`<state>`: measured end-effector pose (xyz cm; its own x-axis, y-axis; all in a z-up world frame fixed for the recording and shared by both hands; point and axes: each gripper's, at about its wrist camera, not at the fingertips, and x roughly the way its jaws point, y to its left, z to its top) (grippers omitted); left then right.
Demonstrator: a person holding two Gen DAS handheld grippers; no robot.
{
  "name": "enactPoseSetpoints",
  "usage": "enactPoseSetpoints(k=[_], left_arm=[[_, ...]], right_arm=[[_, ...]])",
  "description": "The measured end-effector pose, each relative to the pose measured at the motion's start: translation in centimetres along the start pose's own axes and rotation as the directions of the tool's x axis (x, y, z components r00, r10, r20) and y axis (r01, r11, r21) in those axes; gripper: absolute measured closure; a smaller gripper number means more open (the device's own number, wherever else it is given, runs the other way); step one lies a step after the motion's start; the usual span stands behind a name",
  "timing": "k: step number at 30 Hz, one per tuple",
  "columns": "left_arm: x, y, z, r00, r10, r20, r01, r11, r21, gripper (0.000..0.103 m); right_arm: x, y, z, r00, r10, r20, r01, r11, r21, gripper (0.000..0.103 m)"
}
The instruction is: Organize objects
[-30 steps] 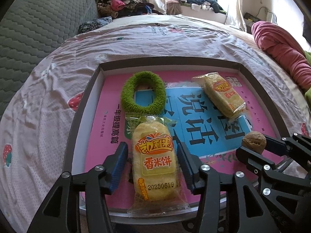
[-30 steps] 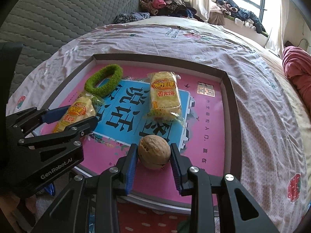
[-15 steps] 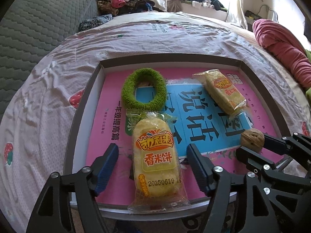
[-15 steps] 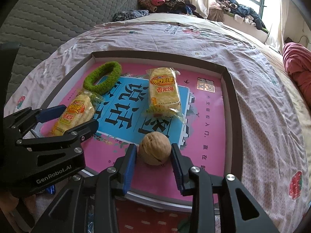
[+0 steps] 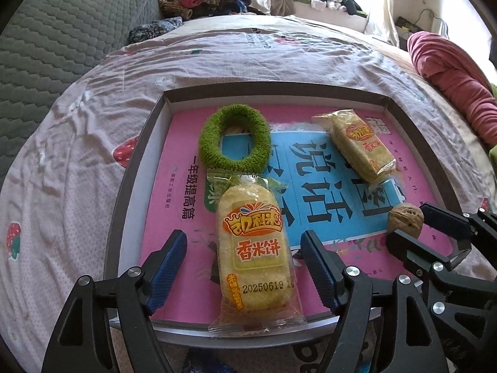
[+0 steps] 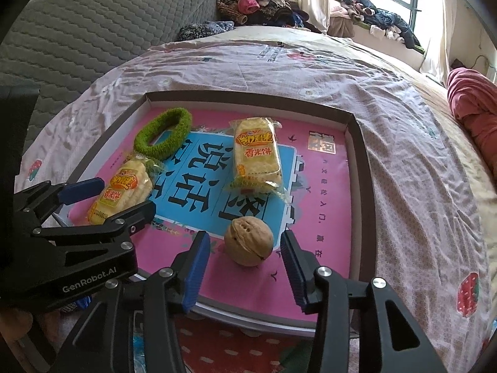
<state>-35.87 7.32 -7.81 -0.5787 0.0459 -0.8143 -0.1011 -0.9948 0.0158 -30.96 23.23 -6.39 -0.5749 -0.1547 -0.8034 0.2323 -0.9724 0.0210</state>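
Note:
A shallow tray [image 5: 130, 192] with a pink and blue printed floor lies on the bed. My left gripper [image 5: 242, 239] straddles a yellow rice cracker packet [image 5: 253, 248] at the tray's near edge. Its jaws are opening and the pads stand clear of the wrapper. My right gripper [image 6: 243, 237] flanks a walnut [image 6: 248, 242] resting on the tray floor. Its jaws are opening too, with a gap on each side of the nut. A second rice cracker packet [image 6: 256, 158] lies mid-tray. A fuzzy green ring [image 5: 209, 143] lies at the far left.
The tray sits on a pinkish sheet with strawberry prints [image 6: 419, 186]. A grey quilted cushion [image 5: 62, 40] rises at the left, heaped clothes [image 6: 257, 6] are at the back, and a red blanket [image 5: 450, 71] is at the right.
The left jaws spread wide off the rice cracker packet, which stays put. The right jaws have come off the walnut, leaving it on the tray floor.

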Motion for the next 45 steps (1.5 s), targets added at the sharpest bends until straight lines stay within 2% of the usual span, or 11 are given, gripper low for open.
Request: enactPoseSetpoints(k=[4,10,14,20,25,29,33,40,45], left_arm=[[-0.2,0.2,0.0,1.000,0.003,0.012,-0.003,1.000,-0.006,0.022],[-0.7,0.4,0.1,1.000,0.001,0.021,-0.001,1.000,-0.008,0.021],[-1.3,0.6,0.2,1.000,0.000,0.028,0.000,1.000,-0.012,0.021],[-2.7,1.0,0.3,0.999,0.006,0.048,-0.005,1.000,-0.024,0.021],[-4.9,1.0,0.1,0.997,0.001,0.073,0.001,1.000,-0.028,0.020],[-6.0,1.0,-0.5,0.997,-0.020,0.075,0.023,0.999,-0.033,0.018],[-7.7,1.3,-1.2,0.997,-0.010,0.079,0.013,0.999,-0.047,0.017],[-10.9,1.7,-2.5,0.997,-0.012,0.071,0.016,0.999,-0.052,0.015],[-14.5,2.2,-2.7,0.996,-0.002,0.094,0.006,0.999,-0.047,0.015]], right_arm=[[-0.5,-0.3,0.1,1.000,-0.003,0.017,0.003,1.000,0.013,0.047],[-1.3,-0.2,0.4,0.999,0.004,0.038,-0.005,1.000,0.029,0.045],[-2.0,0.1,0.5,0.998,-0.025,0.057,0.024,0.999,0.024,0.037],[-3.5,0.4,0.5,0.996,-0.029,0.087,0.026,0.999,0.043,0.034],[-4.7,0.6,0.1,0.997,-0.017,0.077,0.013,0.998,0.057,0.033],[-6.7,0.8,-0.1,0.994,-0.008,0.107,0.000,0.997,0.077,0.032],[-8.6,1.3,-0.5,0.991,-0.018,0.131,0.007,0.997,0.082,0.021],[-11.8,2.1,-1.4,0.990,-0.006,0.141,-0.009,0.995,0.102,0.021],[-15.3,2.8,-1.3,0.985,-0.001,0.172,-0.018,0.994,0.111,0.021]])
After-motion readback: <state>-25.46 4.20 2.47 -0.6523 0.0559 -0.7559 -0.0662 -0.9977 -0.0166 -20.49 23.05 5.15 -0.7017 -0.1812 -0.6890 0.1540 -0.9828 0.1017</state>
